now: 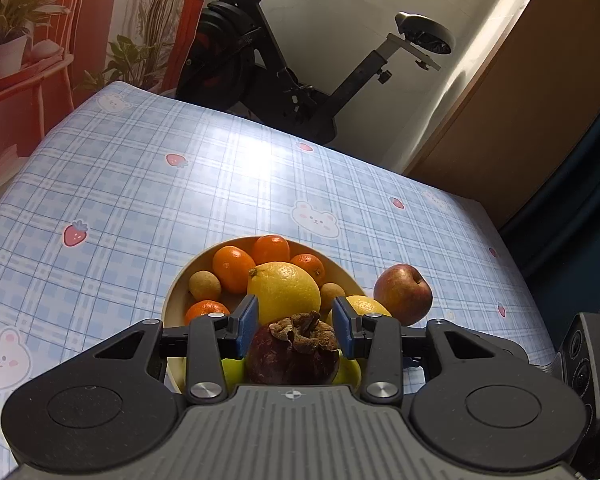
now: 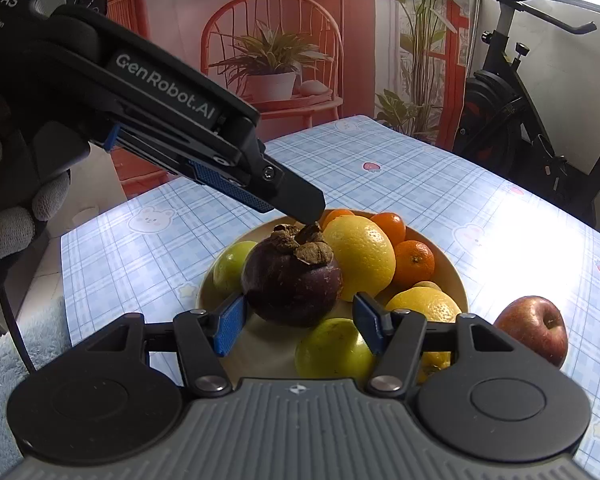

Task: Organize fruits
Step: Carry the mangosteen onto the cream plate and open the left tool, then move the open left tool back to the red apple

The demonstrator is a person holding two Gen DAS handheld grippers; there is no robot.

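Note:
A dark purple mangosteen (image 1: pixel 292 354) sits in a tan bowl (image 1: pixel 176 296) among a large yellow citrus (image 1: pixel 284 292), several tangerines and green fruits. My left gripper (image 1: pixel 296 326) is open, its blue pads either side of the mangosteen's dry cap, just above it. In the right wrist view the left gripper's fingers (image 2: pixel 300 200) hover over the mangosteen (image 2: pixel 292 280). My right gripper (image 2: pixel 300 320) is open and empty at the bowl's near rim (image 2: pixel 456 276). A red apple (image 2: pixel 534 330) lies on the table beside the bowl, also in the left wrist view (image 1: pixel 402 294).
The table carries a blue plaid cloth (image 1: pixel 140 200) with bears and strawberries. An exercise bike (image 1: pixel 284 64) stands behind the far edge. A wooden cabinet (image 1: pixel 520 100) is at the right. A fluffy blue rug (image 2: pixel 4 360) lies on the floor left of the table.

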